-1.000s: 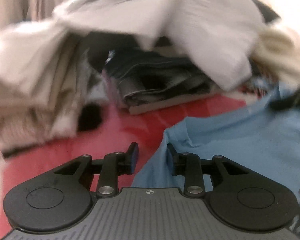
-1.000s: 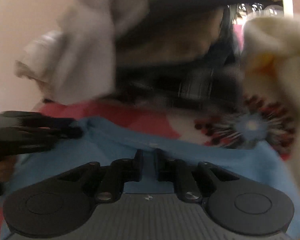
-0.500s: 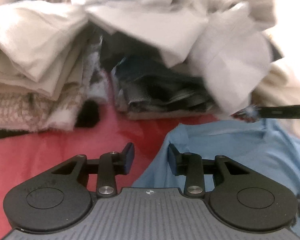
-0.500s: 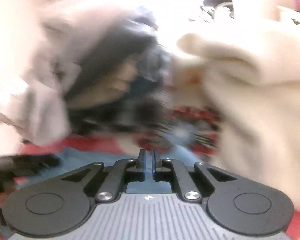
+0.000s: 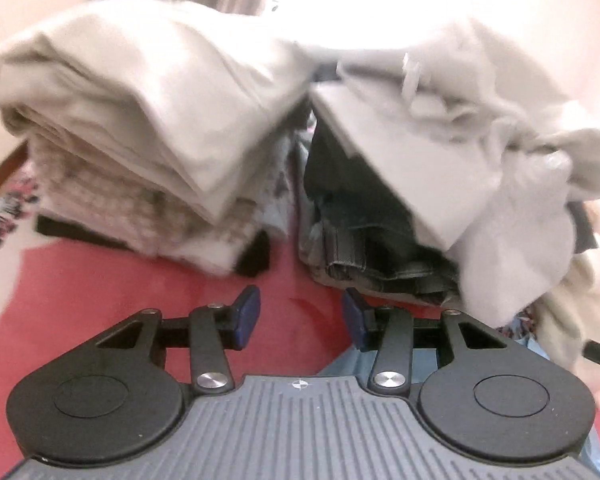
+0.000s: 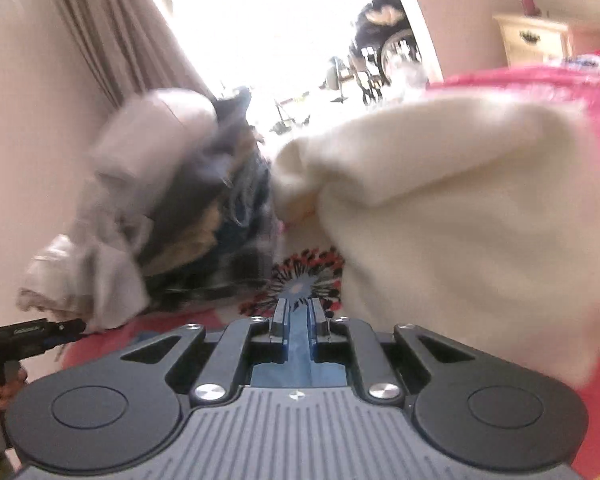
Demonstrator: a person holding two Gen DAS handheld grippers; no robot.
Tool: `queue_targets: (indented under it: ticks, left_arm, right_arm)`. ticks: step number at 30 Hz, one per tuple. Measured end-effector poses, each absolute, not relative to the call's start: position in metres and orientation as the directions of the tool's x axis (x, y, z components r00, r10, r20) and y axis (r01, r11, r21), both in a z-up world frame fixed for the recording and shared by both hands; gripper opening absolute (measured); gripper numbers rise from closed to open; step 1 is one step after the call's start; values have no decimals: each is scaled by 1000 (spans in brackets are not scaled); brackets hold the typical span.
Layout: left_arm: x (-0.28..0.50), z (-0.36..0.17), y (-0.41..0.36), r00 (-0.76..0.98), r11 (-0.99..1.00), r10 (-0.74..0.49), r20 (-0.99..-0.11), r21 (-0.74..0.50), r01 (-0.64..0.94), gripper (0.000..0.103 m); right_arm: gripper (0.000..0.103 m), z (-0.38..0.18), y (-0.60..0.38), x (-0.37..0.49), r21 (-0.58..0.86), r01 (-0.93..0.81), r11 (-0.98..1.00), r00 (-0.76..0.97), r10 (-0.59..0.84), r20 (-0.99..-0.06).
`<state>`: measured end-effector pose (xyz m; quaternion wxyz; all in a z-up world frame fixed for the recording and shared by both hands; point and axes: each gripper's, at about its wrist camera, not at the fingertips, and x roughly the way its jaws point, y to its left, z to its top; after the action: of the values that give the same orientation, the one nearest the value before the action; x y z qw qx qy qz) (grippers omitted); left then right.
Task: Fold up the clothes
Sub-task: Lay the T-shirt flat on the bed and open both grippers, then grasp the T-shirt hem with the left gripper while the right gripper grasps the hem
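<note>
Fingers of the left gripper [image 5: 300, 318] stand well apart in the left wrist view and are opening, with only the red bedspread [image 5: 100, 284] showing between the blue pads; nothing is held. Just under its right finger, at the near right, a corner of the light blue shirt [image 5: 350, 362] lies flat on the spread. Beyond the gripper two heaps of clothes sit side by side: on the left a folded stack [image 5: 148, 152] of cream and beige pieces over a knitted one, on the right a dark folded pile [image 5: 364, 236] of denim-like cloth with a loose pale grey garment [image 5: 452, 160] draped over it. A cream garment [image 5: 572, 304] hangs down at the far right edge.

From the right wrist view, the right gripper [image 6: 299, 316] has its fingers close together, a narrow gap between them, and they are opening. Blue cloth, the light blue shirt [image 6: 298, 372], shows in the gap and below the fingers; whether the pads press on it I cannot tell. A large cream garment [image 6: 460, 232] fills the right side, and a blurred grey and dark heap [image 6: 172, 200] lies to the left. A flower-like print [image 6: 300, 280] on the bedspread shows just beyond the fingertips. At the near left edge the other gripper's black tip [image 6: 32, 334] pokes in.
</note>
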<state>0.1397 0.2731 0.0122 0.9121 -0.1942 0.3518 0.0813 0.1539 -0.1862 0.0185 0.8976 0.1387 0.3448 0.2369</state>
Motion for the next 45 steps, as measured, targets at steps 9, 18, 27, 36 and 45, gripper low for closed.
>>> queue_targets:
  ticks: [9, 18, 27, 36, 45]
  left_arm:
    - [52, 88, 230, 816, 979, -15, -578, -173, -105, 54]
    - [-57, 106, 190, 723, 999, -44, -689, -52, 11, 56]
    - [-143, 47, 174, 472, 980, -189, -861, -192, 43, 56]
    - [-180, -17, 161, 302, 950, -312, -901, -292, 112, 55]
    - [-191, -36, 171, 250, 927, -376, -892, -356, 122, 53]
  right_arm:
    - [20, 65, -251, 47, 391, -353, 850, 671, 521, -527]
    - [20, 65, -283, -44, 498, -339, 798, 584, 594, -553]
    - [20, 18, -246, -97, 388, -559, 733, 272, 604, -750]
    - [20, -17, -212, -110, 229, -816, 531, 132, 557, -820]
    - [16, -41, -194, -103, 245, -861, 447, 22, 513, -858]
